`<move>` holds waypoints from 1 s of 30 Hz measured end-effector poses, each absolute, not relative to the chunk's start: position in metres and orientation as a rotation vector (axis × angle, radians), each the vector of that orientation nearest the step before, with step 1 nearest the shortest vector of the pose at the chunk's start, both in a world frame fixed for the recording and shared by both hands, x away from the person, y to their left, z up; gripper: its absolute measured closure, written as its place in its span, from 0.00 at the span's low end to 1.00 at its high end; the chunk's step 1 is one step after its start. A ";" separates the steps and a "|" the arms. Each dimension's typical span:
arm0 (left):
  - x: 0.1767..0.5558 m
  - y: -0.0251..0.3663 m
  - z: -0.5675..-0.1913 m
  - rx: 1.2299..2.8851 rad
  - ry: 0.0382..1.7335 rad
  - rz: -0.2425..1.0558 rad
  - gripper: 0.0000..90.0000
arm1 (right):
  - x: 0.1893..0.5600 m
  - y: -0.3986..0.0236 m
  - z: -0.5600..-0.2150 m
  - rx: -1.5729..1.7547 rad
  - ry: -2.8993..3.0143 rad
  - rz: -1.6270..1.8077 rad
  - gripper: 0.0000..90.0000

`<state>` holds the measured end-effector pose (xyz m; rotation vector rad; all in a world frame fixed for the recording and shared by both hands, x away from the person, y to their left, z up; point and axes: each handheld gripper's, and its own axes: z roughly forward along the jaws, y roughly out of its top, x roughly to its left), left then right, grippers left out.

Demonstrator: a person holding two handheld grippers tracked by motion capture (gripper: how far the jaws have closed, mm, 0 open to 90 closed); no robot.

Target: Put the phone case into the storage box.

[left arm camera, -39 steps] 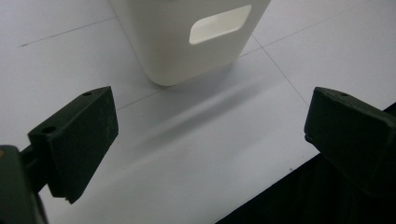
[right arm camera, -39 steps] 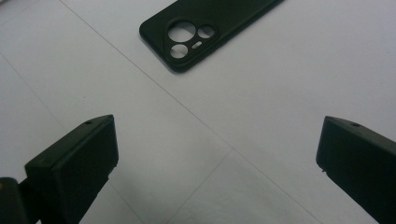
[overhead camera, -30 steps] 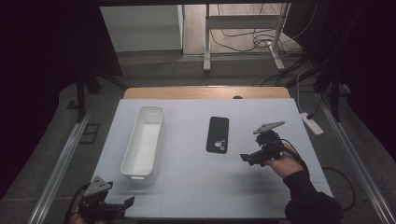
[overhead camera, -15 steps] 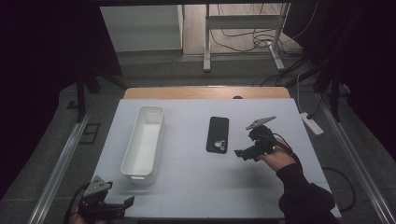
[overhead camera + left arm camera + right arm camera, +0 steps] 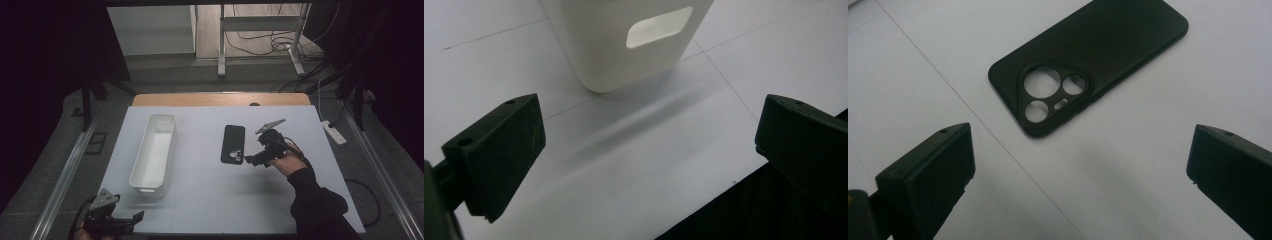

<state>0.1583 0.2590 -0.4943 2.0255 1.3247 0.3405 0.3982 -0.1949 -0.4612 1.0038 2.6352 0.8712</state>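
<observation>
A black phone case (image 5: 233, 143) lies flat on the white table, camera cut-outs toward the near end; the right gripper view shows the phone case (image 5: 1088, 65) just ahead of the jaws. My right gripper (image 5: 248, 161) hovers right beside its near end, open, nothing between the jaws (image 5: 1083, 175). A long white bin (image 5: 153, 152) stands left of centre; its handle end (image 5: 634, 40) faces my left gripper (image 5: 649, 165), which is open and empty. The left gripper (image 5: 136, 217) sits at the table's front left edge.
The white table sheet (image 5: 210, 200) has free room in the middle and front. A wooden strip (image 5: 215, 99) shows at the far edge. A white power strip (image 5: 333, 132) lies on the floor to the right, with metal rails along both sides.
My right gripper has moved left and slightly forward, closing in on the phone case's near end. The left gripper has stayed put.
</observation>
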 end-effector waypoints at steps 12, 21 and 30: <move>0.159 0.259 -0.494 2.027 1.325 0.336 0.00 | 0.416 -0.179 -0.466 0.983 2.654 0.881 0.00; 0.159 0.258 -0.495 2.041 1.327 0.339 0.00 | 0.432 -0.166 -0.465 1.023 2.667 0.861 0.00; 0.160 0.257 -0.495 2.044 1.332 0.339 0.00 | 0.443 -0.154 -0.465 1.025 2.667 0.827 0.00</move>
